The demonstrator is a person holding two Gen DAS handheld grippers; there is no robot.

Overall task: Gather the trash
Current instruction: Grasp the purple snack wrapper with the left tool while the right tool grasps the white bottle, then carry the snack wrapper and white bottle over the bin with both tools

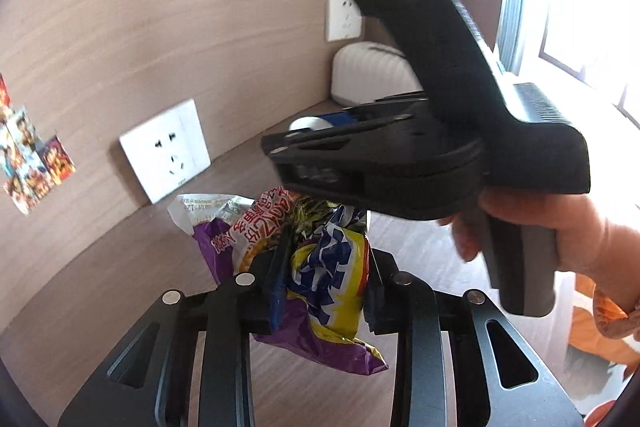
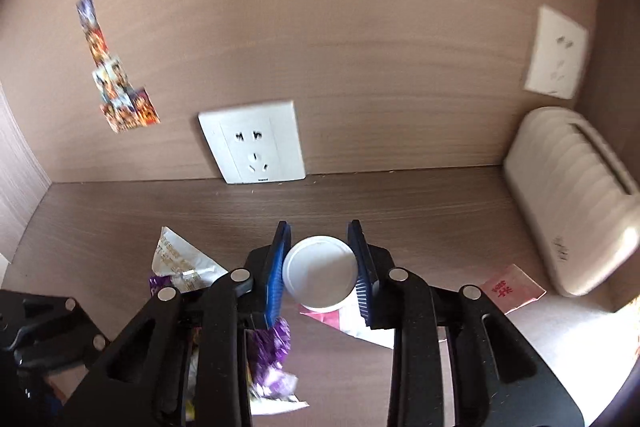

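I am working in a wood-panelled nook, over a brown wood-grain surface (image 2: 360, 195) that runs back to a wall with a white socket (image 2: 254, 143) low in the middle. Stickers (image 2: 116, 83) cling to the wall at far left.

My left gripper (image 1: 326, 279) has its jaws clamped on a crumpled purple and yellow snack wrapper (image 1: 320, 275). The wrapper hangs lifted off the surface, bunched so the loose foil stays together and cannot spill.

Moving right, my right gripper (image 2: 320, 271) has its blue-padded jaws closed against the sides of a white round lid (image 2: 320, 273), pinching it across its width, which I judge is the only steady hold on so flat a disc. Under it lie a white scrap and a pink paper packet (image 2: 512, 287), trash not yet gathered.

At far right a white ribbed tissue box (image 2: 572, 211) stands in the corner below a second socket (image 2: 556, 55).
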